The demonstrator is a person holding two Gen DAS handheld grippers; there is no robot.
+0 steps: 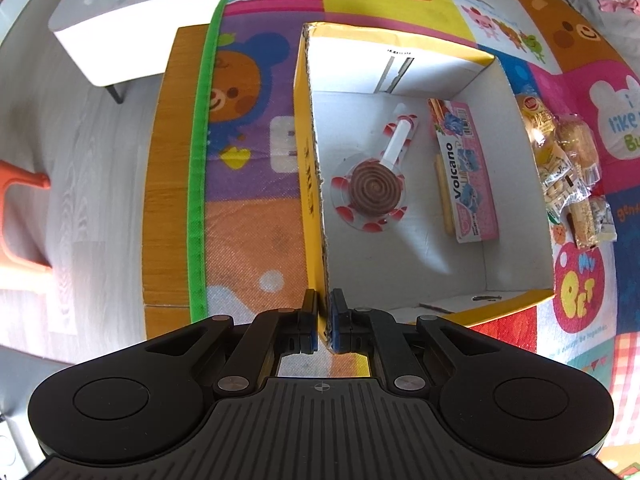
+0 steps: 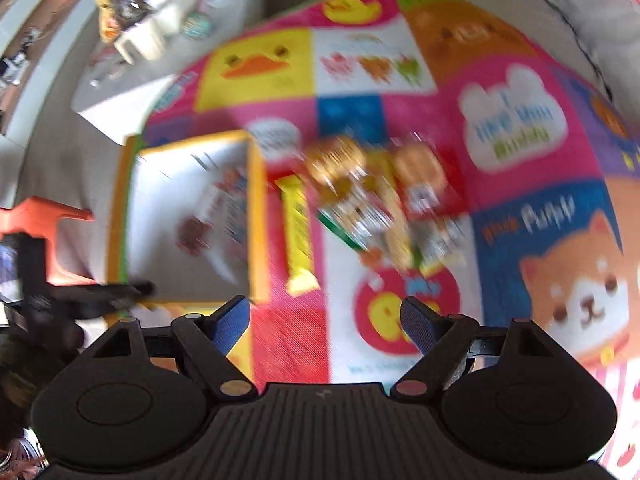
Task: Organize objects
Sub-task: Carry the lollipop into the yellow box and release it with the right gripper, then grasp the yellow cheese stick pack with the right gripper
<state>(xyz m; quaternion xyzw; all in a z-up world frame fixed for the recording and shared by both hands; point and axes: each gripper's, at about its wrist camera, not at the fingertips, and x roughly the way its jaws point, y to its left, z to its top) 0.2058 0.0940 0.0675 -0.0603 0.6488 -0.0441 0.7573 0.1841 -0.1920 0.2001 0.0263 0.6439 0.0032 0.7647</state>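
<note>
The left tongs (image 1: 324,322) are pinched narrow on the near-left wall of a yellow cardboard box (image 1: 310,184), one blue pad on each side of it. Inside the box lie a wrapped spiral lollipop (image 1: 374,188) and, at its 3 o'clock, a pink Volcano snack packet (image 1: 468,172).

The box stands on a cartoon play mat (image 1: 248,128) edged in green, spread over a wooden counter (image 1: 168,168). Just outside the box wall at 3 o'clock lies a pile of wrapped snacks (image 1: 568,168).

The right view is blurred. The right tongs (image 2: 326,324) stand wide, holding nothing, above the mat. A yellow snack bar (image 2: 298,232) lies just beside the box at 12 o'clock.

Pale wood-grain floor (image 1: 80,184), a white low table (image 1: 120,28) and an orange plastic stool (image 1: 22,184) surround the counter.
</note>
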